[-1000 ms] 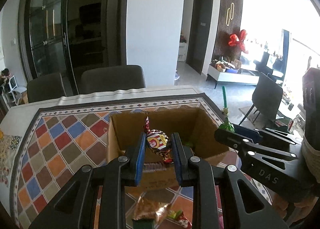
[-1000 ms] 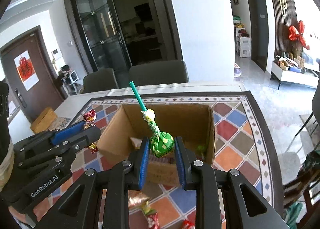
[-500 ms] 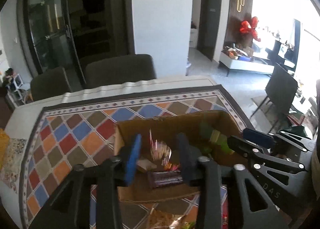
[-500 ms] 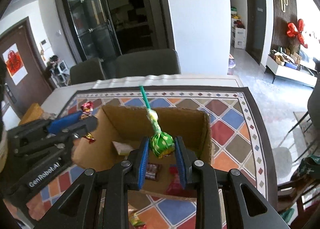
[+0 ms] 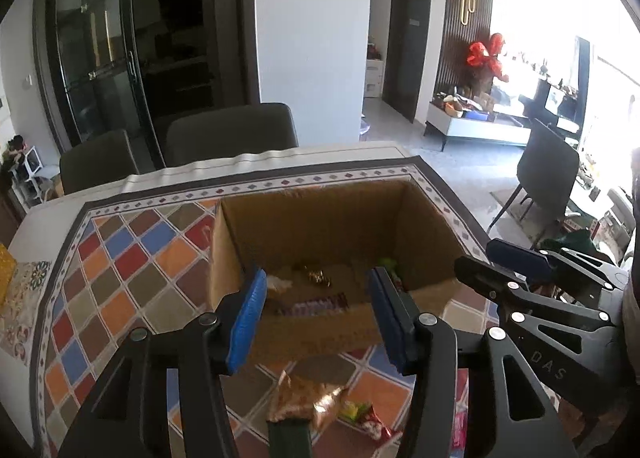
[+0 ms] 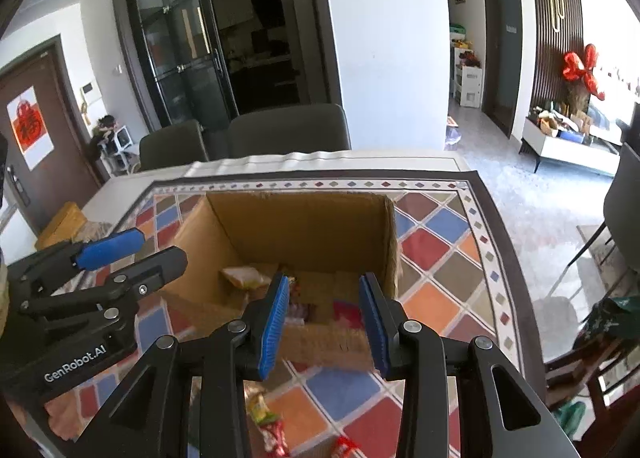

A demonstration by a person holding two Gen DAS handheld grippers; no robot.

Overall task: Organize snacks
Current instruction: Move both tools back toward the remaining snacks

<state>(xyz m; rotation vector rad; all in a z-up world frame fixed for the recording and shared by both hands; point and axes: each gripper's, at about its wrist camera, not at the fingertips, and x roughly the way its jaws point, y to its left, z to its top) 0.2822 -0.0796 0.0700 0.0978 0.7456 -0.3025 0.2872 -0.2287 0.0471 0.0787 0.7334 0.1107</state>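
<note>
2 drops done: left gripper (image 5: 316,312) and right gripper (image 6: 322,316) hang over the cardboard box (image 5: 340,218), jaws opening, empty (candy and lollipop released inside); more snacks (image 5: 316,406) wait just outside.

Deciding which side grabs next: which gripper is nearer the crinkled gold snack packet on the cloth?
Left. The left gripper hangs almost over the crinkled gold snack packet; the right gripper sits further right, jaws opening, empty.
</note>
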